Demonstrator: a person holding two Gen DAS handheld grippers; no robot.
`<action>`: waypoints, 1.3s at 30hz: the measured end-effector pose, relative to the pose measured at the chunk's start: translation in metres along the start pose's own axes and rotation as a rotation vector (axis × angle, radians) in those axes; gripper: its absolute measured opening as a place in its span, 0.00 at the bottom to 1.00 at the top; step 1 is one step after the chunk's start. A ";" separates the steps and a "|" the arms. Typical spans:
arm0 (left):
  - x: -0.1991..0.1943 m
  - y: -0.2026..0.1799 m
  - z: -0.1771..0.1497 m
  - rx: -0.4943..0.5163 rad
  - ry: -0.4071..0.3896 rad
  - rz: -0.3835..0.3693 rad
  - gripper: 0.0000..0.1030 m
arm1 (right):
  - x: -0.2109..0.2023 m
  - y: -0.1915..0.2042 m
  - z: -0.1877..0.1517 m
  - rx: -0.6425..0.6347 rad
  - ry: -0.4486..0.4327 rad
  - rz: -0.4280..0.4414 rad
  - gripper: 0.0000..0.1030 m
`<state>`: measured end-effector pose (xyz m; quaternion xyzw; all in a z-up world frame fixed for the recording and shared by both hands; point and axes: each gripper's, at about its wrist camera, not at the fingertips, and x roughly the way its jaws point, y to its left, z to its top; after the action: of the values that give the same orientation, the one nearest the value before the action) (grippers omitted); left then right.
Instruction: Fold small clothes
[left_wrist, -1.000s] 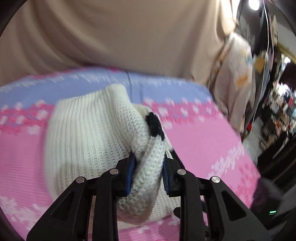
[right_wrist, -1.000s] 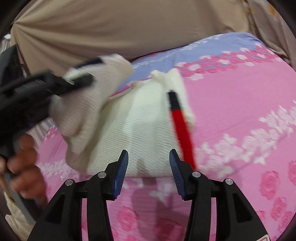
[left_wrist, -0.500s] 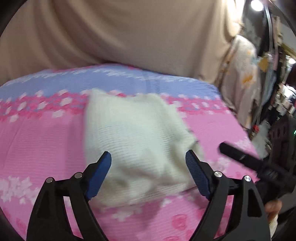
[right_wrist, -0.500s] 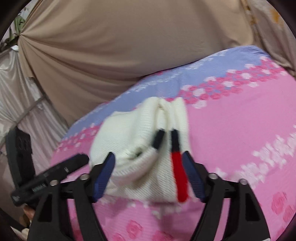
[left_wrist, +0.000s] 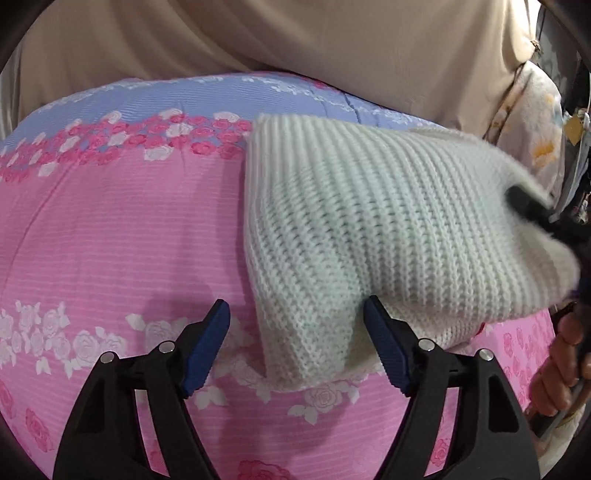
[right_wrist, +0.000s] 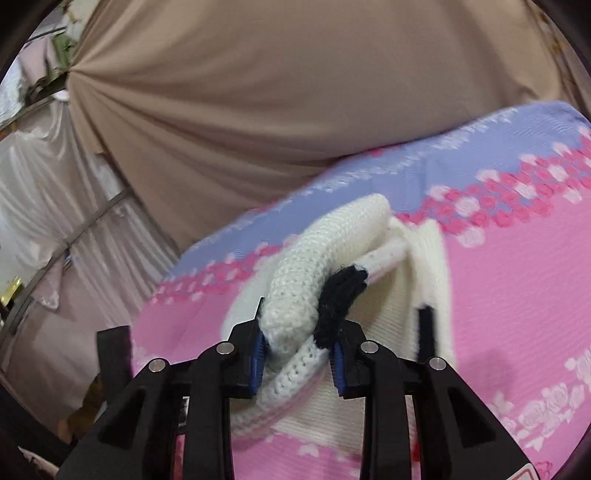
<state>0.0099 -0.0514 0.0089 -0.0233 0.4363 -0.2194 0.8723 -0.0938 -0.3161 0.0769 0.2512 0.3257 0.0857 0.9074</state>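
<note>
A small white knit sweater (left_wrist: 369, 229) lies folded on the pink flowered bedsheet (left_wrist: 110, 236). My left gripper (left_wrist: 297, 343) is open, its blue pads (left_wrist: 207, 347) either side of the sweater's near corner, gripping nothing. In the right wrist view my right gripper (right_wrist: 297, 354) is shut on a rolled white sleeve with a black cuff (right_wrist: 340, 299) and lifts it over the rest of the sweater (right_wrist: 421, 266). In the left wrist view the right gripper (left_wrist: 535, 210) shows at the sweater's raised right edge.
The sheet has a lilac band with roses (left_wrist: 155, 107) at the far side. A beige curtain (right_wrist: 258, 92) hangs behind the bed. White drapes (right_wrist: 48, 206) hang at the left. The hand holding the right gripper (left_wrist: 561, 354) is at the right edge.
My right gripper, open half a second ago, has shut on the black-cuffed sleeve and raised it. My left gripper let go of the sleeve a second ago and has moved left, staying open.
</note>
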 end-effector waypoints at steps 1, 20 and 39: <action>0.006 -0.002 -0.002 0.006 0.013 0.002 0.70 | 0.017 -0.014 -0.007 0.019 0.058 -0.079 0.28; 0.014 -0.023 0.001 0.072 0.030 0.033 0.69 | 0.016 0.020 0.017 -0.157 0.042 -0.092 0.20; -0.012 -0.033 -0.009 0.090 0.012 0.046 0.70 | -0.032 0.046 -0.034 -0.243 0.007 -0.185 0.33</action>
<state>-0.0152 -0.0750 0.0196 0.0275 0.4316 -0.2191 0.8746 -0.1392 -0.2727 0.0957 0.1082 0.3381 0.0413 0.9339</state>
